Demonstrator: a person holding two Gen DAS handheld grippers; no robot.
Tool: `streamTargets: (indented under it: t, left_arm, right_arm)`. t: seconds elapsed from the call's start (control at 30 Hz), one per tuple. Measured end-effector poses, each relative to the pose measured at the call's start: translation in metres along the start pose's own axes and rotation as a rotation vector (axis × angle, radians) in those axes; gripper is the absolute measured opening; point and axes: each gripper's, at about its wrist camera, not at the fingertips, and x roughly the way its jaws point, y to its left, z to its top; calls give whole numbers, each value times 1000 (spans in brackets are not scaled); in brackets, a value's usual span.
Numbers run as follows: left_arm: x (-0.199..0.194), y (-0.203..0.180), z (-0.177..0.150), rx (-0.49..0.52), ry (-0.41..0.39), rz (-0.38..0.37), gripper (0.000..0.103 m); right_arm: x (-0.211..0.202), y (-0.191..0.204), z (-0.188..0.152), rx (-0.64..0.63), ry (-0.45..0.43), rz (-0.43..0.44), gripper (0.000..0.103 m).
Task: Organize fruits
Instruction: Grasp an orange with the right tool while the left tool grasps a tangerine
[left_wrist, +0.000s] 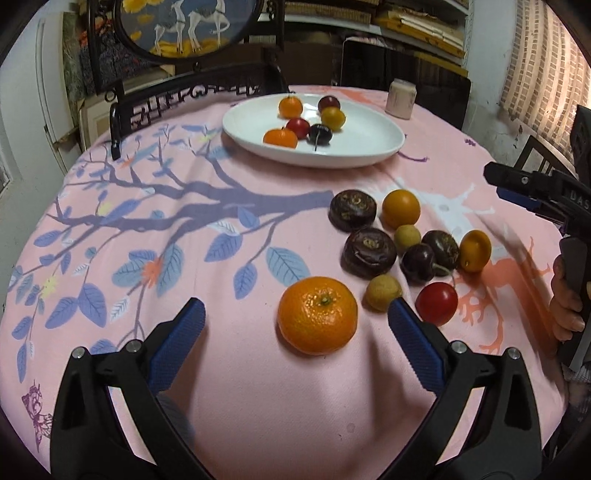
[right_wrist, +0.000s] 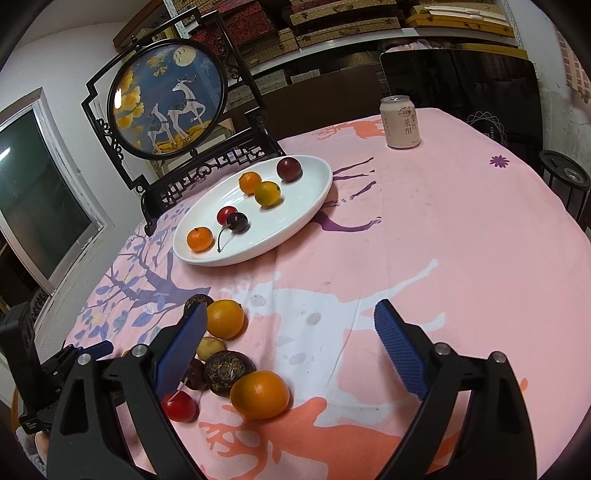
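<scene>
Pink-clothed table (left_wrist: 258, 387): loose fruits, including a tangerine (left_wrist: 317, 315) at lower centre, lie near a white plate (left_wrist: 258, 122) at upper centre holding six more. Left hand-held gripper (left_wrist: 295, 325) and right hand-held gripper (right_wrist: 291, 332) both stand wide open, holding nothing.

A pink tablecloth (right_wrist: 424, 240) printed with a blue-leaved tree covers the table. A pale drink can (right_wrist: 400, 122) stands upright near the far edge. A round deer painting (right_wrist: 166, 99) (dark carved frame) stands beyond, before shelves (right_wrist: 332, 22) of stacked boxes.
</scene>
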Motion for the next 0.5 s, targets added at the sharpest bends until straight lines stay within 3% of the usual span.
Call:
streamTargets:
  t: [0.1, 0.17, 0.23, 0.3, 0.5]
  left_arm:
    - [5, 4, -1, -23, 26, -11, 100]
    - [8, 3, 0, -22, 41, -21, 91]
    - [9, 1, -1, -9, 51, -36, 62]
    - [12, -2, -1, 1, 64, -84, 48]
    - [10, 0, -1, -12, 56, -95, 45]
  right_arm:
    - [1, 1, 0, -3, 5, -2, 92]
    - [1, 1, -1, -6, 7, -2, 92]
    - [1, 1, -1, -8, 7, -2, 92]
    - [2, 2, -1, -14, 13, -1, 92]
    - [1, 9, -13, -67, 60, -21, 92]
